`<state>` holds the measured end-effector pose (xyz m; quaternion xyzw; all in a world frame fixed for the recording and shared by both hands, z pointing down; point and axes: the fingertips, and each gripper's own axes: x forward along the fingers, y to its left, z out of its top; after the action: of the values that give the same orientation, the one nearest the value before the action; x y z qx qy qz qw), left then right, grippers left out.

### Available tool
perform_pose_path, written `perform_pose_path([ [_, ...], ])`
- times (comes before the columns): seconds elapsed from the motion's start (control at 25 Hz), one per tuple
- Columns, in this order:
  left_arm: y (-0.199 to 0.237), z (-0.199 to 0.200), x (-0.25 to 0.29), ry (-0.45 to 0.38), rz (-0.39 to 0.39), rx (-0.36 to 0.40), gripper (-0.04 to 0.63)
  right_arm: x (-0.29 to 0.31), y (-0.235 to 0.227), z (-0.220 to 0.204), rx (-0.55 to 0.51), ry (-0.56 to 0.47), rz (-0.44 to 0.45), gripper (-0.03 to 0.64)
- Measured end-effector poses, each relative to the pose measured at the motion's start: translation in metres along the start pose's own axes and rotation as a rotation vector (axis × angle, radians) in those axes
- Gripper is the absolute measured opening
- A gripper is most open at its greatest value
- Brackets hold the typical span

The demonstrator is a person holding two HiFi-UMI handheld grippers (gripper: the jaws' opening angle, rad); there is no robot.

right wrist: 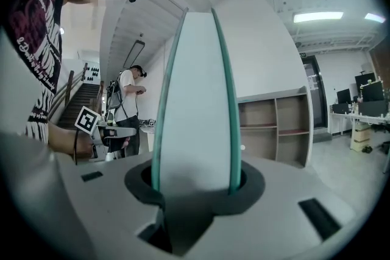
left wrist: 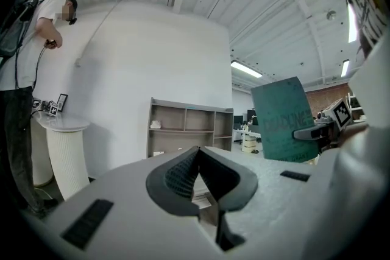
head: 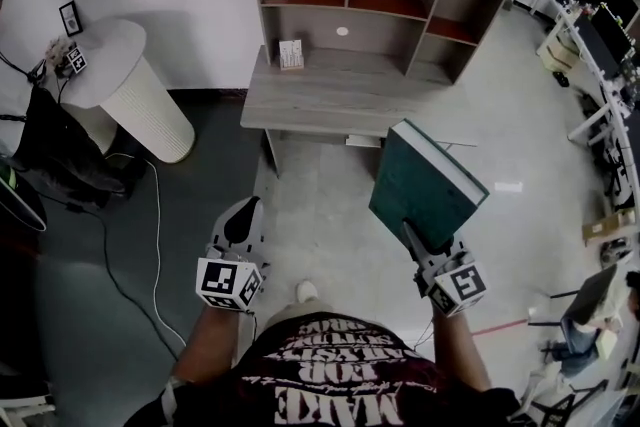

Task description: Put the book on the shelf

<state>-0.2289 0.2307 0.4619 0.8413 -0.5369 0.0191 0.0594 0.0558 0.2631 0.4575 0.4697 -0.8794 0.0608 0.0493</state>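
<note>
**Head view:** The right gripper (head: 412,237) grasps the green book (head: 425,183) at its lower corner. The book stands tilted just ahead of the jaws. The shelf (head: 375,5) stands well ahead, and bare floor (head: 320,205) lies open between the desk edge (head: 310,127) and both grippers. The left gripper (head: 244,208) points forward over that floor.

**Left gripper view:** The left gripper (left wrist: 196,168) carries nothing, and its pads appear to meet at the tips. The book (left wrist: 283,119) is to its right and the shelf (left wrist: 189,125) is ahead.

**Right gripper view:** The right gripper (right wrist: 192,182) clamps the book (right wrist: 195,100) by both covers, page edge upright. The shelf (right wrist: 277,125) shows ahead and right.
</note>
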Motion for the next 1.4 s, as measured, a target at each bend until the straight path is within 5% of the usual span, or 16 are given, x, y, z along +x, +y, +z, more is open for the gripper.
perform_pose_path([
  [0.44, 0.034, 0.005, 0.024, -0.009, -0.054, -0.030, 0.006, 0.027, 0.011, 0.019, -0.001, -0.016, -0.038, 0.167],
  [0.88, 0.013, 0.003, 0.049, 0.008, -0.129, -0.025, 0.006, 0.026, 0.013, -0.002, 0.033, 0.045, -0.032, 0.167],
  [1.4, 0.027, -0.008, 0.068, 0.043, -0.047, -0.036, 0.006, 0.059, -0.021, 0.006, 0.056, -0.009, 0.037, 0.169],
])
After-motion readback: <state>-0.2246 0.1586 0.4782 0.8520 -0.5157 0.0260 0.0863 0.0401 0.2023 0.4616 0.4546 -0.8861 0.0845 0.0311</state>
